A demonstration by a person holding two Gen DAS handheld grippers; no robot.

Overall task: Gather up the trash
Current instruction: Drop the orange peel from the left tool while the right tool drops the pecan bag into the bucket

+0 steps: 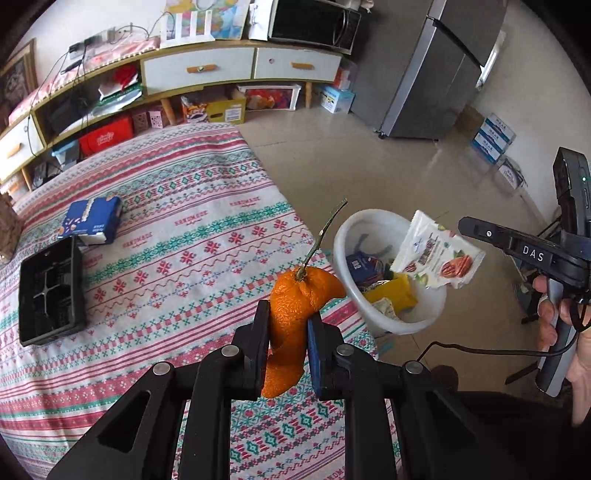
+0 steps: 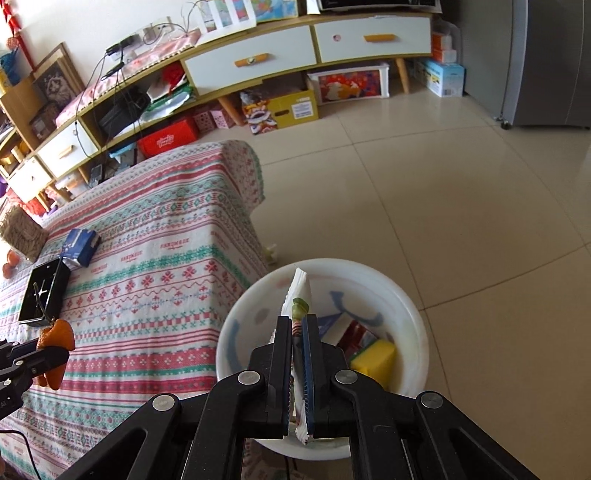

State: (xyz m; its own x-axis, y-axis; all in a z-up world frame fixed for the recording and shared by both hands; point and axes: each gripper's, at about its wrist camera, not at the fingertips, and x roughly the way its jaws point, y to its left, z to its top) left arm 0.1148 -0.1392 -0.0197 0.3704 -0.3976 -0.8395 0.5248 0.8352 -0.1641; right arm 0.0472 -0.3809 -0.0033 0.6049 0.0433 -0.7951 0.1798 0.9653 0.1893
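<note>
Snack wrapper (image 2: pixel 297 295) over white bin (image 2: pixel 413 314)

I'm working in someone's living room, by the look of it: a low media cabinet (image 2: pixel 258 55) with white drawers and wooden handles runs along the wall, its open shelves stuffed with boxes and cables. A microwave (image 1: pixel 314 22) sits on top of it and a steel fridge (image 1: pixel 439 66) stands on the tiled floor (image 2: pixel 443 192) nearby. A table under a patterned cloth (image 1: pixel 166 229), gift boxes (image 2: pixel 291 107) on the floor and a framed picture (image 2: pixel 55 79) complete the homely clutter
</note>
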